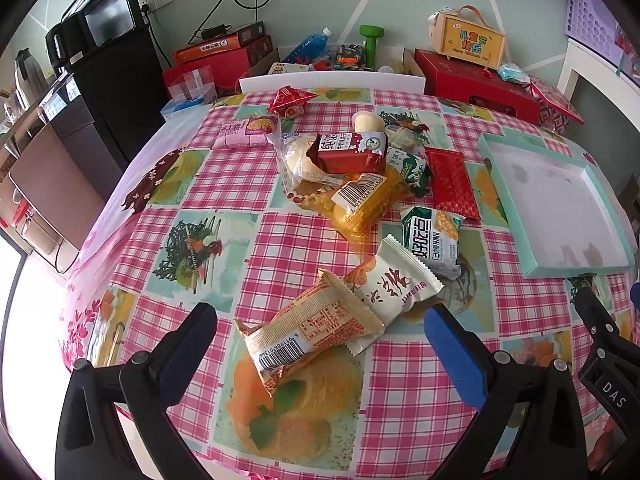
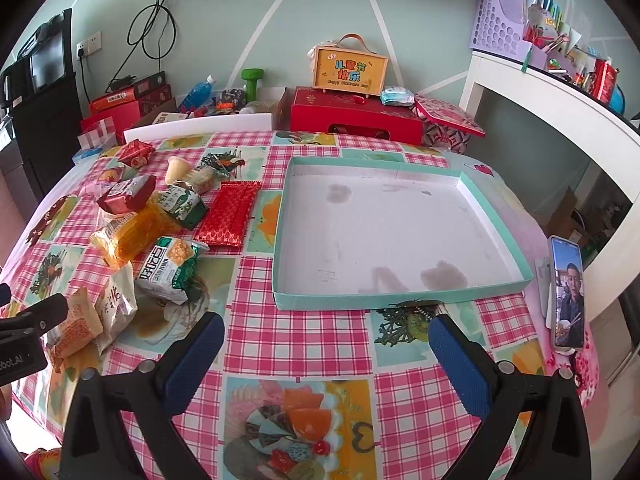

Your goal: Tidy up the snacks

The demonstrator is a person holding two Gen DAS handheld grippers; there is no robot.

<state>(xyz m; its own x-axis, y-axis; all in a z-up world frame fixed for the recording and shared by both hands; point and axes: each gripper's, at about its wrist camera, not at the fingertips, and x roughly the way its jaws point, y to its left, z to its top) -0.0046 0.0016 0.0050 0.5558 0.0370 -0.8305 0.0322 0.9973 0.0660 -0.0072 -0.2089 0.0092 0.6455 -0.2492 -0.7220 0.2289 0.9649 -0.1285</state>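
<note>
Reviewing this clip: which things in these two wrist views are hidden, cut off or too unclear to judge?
- Bun in clear wrap, left wrist view: partly covered by the red milk-biscuit pack; hardly visible in the right view.
- Orange-beige pack, right wrist view: the left gripper's finger crosses in front of it.
- Right gripper, left wrist view: only a fingertip at the frame edge.
- Small print on the white pack: too small to read in both views.

Table (image 2: 304, 344), pink checked cloth: snack packets (image 1: 360, 184) heaped left, teal tray (image 2: 400, 296) right, phone (image 2: 567, 292) at edge.
</note>
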